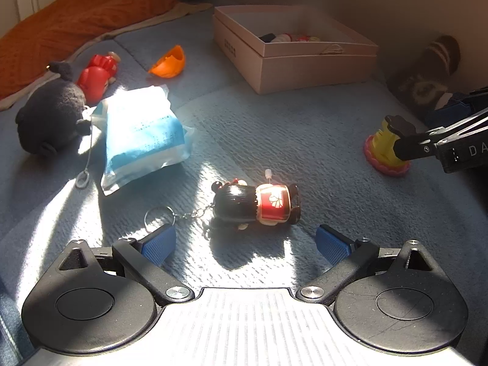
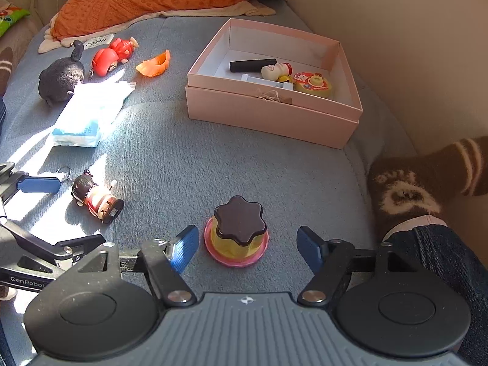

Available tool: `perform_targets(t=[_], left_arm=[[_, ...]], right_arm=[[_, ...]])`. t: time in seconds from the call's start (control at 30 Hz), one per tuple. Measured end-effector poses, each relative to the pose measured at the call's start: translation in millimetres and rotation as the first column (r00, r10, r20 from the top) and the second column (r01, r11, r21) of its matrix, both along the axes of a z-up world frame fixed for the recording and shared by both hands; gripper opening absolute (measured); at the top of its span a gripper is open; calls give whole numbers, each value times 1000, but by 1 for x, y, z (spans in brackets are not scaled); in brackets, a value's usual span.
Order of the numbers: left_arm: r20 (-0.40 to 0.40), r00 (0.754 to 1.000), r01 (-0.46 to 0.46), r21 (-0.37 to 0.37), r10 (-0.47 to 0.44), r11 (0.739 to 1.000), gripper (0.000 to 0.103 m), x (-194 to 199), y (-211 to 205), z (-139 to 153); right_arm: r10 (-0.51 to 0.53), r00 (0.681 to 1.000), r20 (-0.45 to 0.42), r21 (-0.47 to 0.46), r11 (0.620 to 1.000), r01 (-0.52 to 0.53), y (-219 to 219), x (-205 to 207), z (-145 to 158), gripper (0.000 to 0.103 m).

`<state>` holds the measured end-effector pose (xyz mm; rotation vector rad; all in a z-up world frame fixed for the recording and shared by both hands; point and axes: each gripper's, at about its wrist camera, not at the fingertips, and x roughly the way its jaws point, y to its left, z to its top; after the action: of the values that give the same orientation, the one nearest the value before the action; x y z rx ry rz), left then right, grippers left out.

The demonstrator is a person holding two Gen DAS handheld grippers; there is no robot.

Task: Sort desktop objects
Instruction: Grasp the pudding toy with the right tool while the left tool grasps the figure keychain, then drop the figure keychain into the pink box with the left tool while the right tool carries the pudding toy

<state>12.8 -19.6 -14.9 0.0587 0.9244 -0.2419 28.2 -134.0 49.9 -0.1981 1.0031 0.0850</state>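
The pudding toy [image 2: 236, 235] stands upright on the blue bed cover [image 2: 244, 158], between the right gripper's [image 2: 247, 248] spread, empty fingers. Judged step: picking it up; next, close on it and carry it to the pink box [image 2: 271, 116]. The left gripper [image 1: 244, 242] hangs released near the doll keychain [image 1: 256, 202].

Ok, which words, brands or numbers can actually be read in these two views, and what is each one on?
"GenRobot", cut off at the frame edge: on the left gripper's arm, right wrist view.
"DA", cut off: on the right gripper's body, left wrist view.
Blue print and digits on the tissue pack: too blurred.
Small marks on the pink box: unreadable.
White tag handwriting: unreadable.
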Motion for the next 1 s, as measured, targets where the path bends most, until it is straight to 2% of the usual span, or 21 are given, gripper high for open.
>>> perform_targets(t=[0.2,0.27,0.3,0.33,0.37,0.63,0.8,1.0], left_arm=[[-1,1000,2,-14,-2,1000,101,0,1,2],[2,1000,1,-17,-1,1000,101,-1,1,2],[2,1000,0,-19,0,1000,101,-1,2,3],[2,1000,0,-20,0,1000,101,0,2,3],[2,1000,0,-21,0,1000,101,0,2,3],[10,1000,-1,-28,1,1000,101,-1,2,3],[15,1000,-10,-100,11,995,101,1,0,8],[21,999,-42,7,42,999,100,13,-22,0]], right_arm=[[33,997,-69,-47,998,-36,14,10,-29,73],[34,998,-55,-57,998,-37,14,9,-33,73],[36,998,-44,-52,998,-38,14,9,-31,72],[34,999,-34,-42,998,-35,13,8,-28,58],[29,999,-30,-33,999,-30,12,8,-26,52],[-42,999,6,18,999,41,2,12,-8,52],[-7,998,70,-2,1000,7,10,5,5,52],[38,993,111,-12,999,-37,16,-4,15,52]])
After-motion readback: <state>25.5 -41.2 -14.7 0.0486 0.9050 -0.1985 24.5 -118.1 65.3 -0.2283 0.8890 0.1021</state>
